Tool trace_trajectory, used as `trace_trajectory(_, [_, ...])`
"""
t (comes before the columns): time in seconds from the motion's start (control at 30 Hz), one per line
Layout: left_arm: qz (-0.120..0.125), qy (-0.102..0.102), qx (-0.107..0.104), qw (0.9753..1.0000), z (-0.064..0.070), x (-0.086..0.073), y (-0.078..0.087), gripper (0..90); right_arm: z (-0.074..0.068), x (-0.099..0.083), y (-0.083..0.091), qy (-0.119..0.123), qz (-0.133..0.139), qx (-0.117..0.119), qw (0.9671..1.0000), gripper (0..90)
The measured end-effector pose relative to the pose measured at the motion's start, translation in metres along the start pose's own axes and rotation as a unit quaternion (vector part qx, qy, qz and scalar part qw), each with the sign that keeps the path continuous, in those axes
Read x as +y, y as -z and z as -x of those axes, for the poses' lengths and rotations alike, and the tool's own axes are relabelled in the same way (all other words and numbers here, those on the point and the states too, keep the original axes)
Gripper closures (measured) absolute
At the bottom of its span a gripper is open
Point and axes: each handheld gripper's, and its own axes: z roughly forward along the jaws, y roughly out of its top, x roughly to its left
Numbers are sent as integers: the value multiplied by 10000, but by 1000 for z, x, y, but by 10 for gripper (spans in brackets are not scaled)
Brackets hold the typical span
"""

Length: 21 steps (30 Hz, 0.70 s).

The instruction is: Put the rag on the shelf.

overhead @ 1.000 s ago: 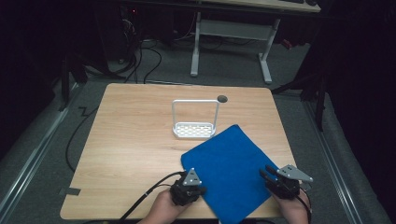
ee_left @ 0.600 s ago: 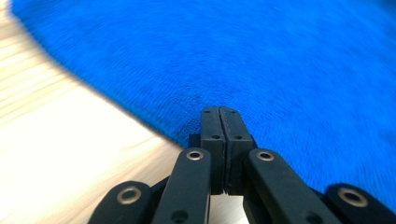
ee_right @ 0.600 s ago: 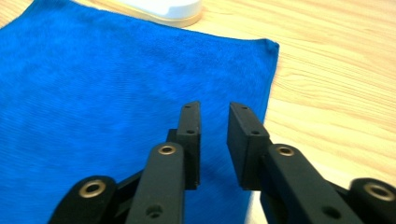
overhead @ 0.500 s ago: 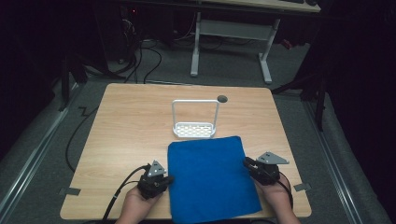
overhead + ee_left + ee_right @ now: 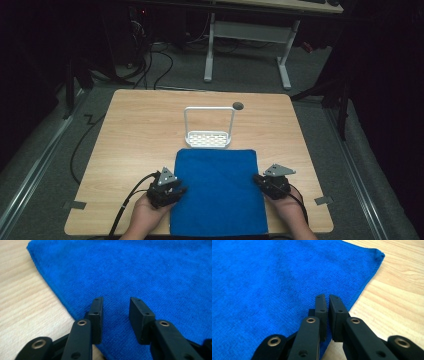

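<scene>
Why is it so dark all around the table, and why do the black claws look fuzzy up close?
High view: light falls on the table and blue cloth, while the floor and room behind stay dim. Left gripper view: the cloth's weave is sharp and the nearest jaw parts at the bottom edge are soft. Right gripper view: the same, and the wood grain looks a bit washed out.

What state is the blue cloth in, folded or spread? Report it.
Spread: the blue cloth lies flat as a smooth rectangle on the table, no fold visible.

The left gripper (image 5: 113, 302) holds its jaws apart over the blue cloth (image 5: 140, 270) edge.
</scene>
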Motion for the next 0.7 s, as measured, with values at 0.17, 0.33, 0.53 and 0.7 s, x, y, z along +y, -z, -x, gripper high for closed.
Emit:
trace_trajectory(0.17, [-86,-132,-70,9999,8,-8,10,650,-9,-8,11,11,-56,122,9999,861])
trace_trajectory(0.33, [-142,-303,-111,9994,20,-23,25,650,-25,-13,21,161,-225,210,9994,850])
trace_trajectory(0.53, [-181,-215,-305,9991,25,-39,43,651,-42,-21,32,199,-224,379,9988,841])
trace_trajectory(0.7, [-202,-128,-495,9985,29,-52,57,645,-61,-28,41,277,-275,500,9980,808])
